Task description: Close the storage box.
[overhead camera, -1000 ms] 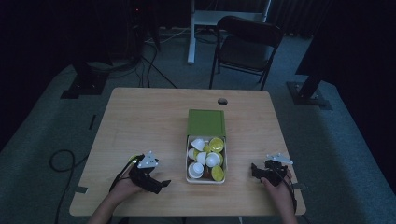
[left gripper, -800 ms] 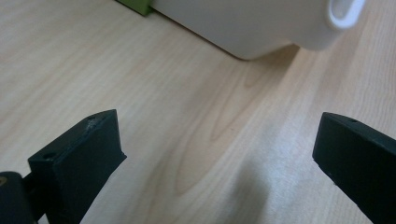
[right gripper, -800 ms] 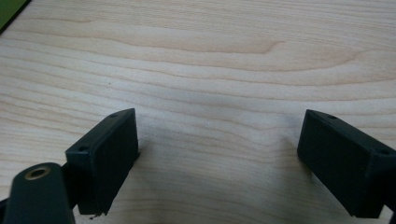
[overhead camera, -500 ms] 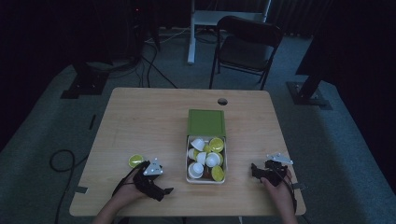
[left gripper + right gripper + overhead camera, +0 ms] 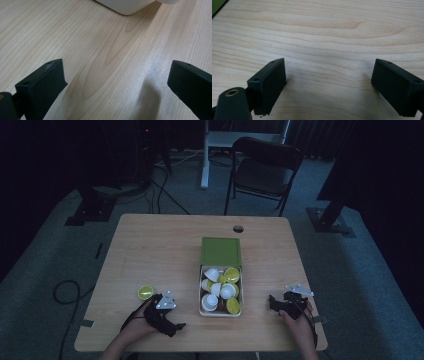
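Observation:
A white box (image 5: 201, 306) with its green lid (image 5: 221, 251) folded open at the back stands mid-table, holding several white and yellow-green cups (image 5: 225, 291). One yellow-green cup (image 5: 144, 292) sits alone on the table, left of the box. My left gripper (image 5: 175, 322) lies just right of that cup and apart from it. In the left gripper view, the left gripper (image 5: 116, 68) is open over bare wood, with the box's corner (image 5: 125, 6) ahead. My right gripper (image 5: 272, 301) rests right of the box; in its own view, the right gripper (image 5: 328, 67) is open with nothing in it.
The wooden table (image 5: 165, 250) has a small round hole (image 5: 238, 228) near its back edge. A black folding chair (image 5: 262, 170) stands behind the table, with cables and stand bases on the floor at left. A sliver of green (image 5: 217, 6) shows at the right gripper view's top-left corner.
The lone yellow-green cup has come into sight on the table. My left gripper has moved off it, toward the right and the front edge. The right gripper has stayed still.

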Tool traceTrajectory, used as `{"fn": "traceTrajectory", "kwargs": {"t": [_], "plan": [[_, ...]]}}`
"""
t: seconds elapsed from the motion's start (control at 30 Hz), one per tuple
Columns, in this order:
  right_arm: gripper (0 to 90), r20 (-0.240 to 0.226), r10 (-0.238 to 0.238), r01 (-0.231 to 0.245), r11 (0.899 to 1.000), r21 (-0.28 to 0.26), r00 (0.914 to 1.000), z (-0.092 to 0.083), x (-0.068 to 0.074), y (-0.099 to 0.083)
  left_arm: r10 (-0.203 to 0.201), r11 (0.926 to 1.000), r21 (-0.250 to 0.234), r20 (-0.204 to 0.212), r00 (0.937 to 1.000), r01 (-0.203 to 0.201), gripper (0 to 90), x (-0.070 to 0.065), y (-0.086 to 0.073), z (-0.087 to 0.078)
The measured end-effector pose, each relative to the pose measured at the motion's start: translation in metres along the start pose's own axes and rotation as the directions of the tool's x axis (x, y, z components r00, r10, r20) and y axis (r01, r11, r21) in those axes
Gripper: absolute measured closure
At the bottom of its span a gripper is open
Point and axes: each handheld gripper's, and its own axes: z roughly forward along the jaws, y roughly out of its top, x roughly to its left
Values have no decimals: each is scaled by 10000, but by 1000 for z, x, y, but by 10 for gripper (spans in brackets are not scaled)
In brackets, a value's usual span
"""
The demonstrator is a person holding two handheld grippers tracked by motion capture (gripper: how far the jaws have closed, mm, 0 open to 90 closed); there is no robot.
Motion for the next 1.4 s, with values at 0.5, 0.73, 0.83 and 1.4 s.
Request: {"fn": "traceTrajectory", "kwargs": {"t": [0.5,0.73,0.83,1.4], "plan": [[119,-1,-3,3,10000,-2,10000,0,0,0,76,10000,-56,263,9996,-75,14,-3,3,1],[130,-152,-87,86,10000,-25,9998,-2,3,-1,-58,9998,-205,404,9992,66,14,-5,10,0],[130,-702,-284,296,9994,175,9971,-7,10,-1,-134,9990,-421,303,9995,147,14,-4,12,-1],[124,-3359,-2924,2635,9559,-1297,8954,-50,51,14,-159,9883,-1516,163,9997,182,13,-1,35,-12]]}}
